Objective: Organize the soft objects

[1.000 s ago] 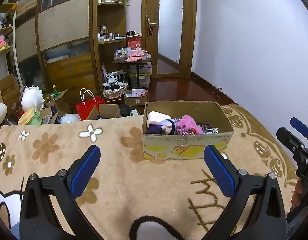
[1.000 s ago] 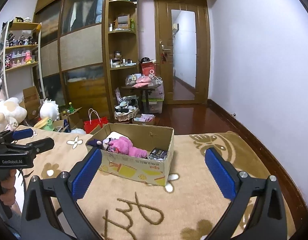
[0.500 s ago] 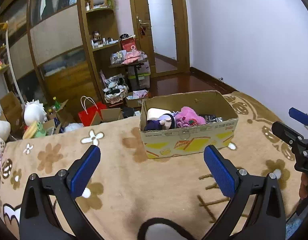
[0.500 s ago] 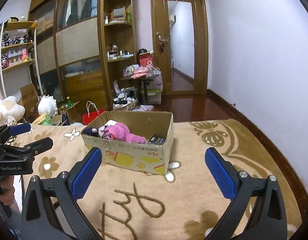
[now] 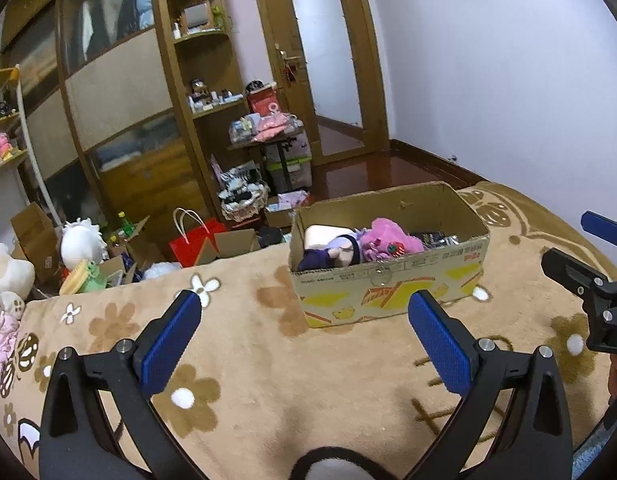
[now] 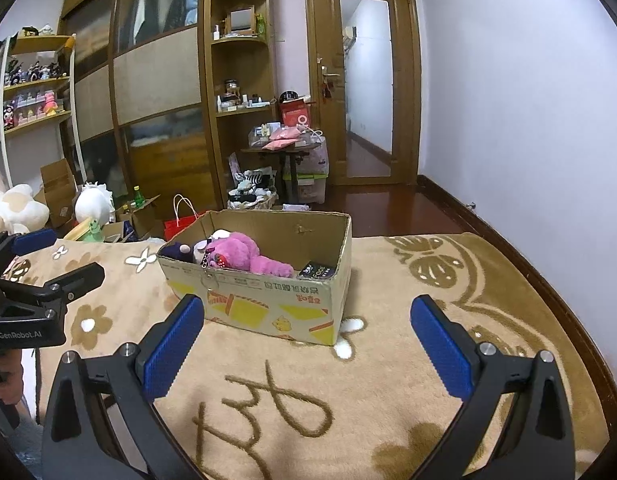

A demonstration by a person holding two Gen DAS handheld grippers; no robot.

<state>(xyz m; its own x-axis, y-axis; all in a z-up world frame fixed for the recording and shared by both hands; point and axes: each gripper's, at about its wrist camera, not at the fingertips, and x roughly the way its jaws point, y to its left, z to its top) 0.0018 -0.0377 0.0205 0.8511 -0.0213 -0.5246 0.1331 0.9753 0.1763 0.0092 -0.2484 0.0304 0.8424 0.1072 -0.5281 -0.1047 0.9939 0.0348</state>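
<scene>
Both tongs empty above the blanket, box part-filled

The left gripper and right gripper hover with jaws spread wide, holding nothing, over the tan blanket. Ahead, the cardboard box already holds a pink plush and a purple plush. More plush toys lie off the blanket's far left, seemingly left to gather.

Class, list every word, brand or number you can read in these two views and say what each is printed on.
"GenRobot.AI": white lettering on the left gripper body, right wrist view.
Red characters on the cardboard box: upside down, not legible.
Print on the dark packet in the box: blurred.
White letters on the right gripper: cut off.
</scene>
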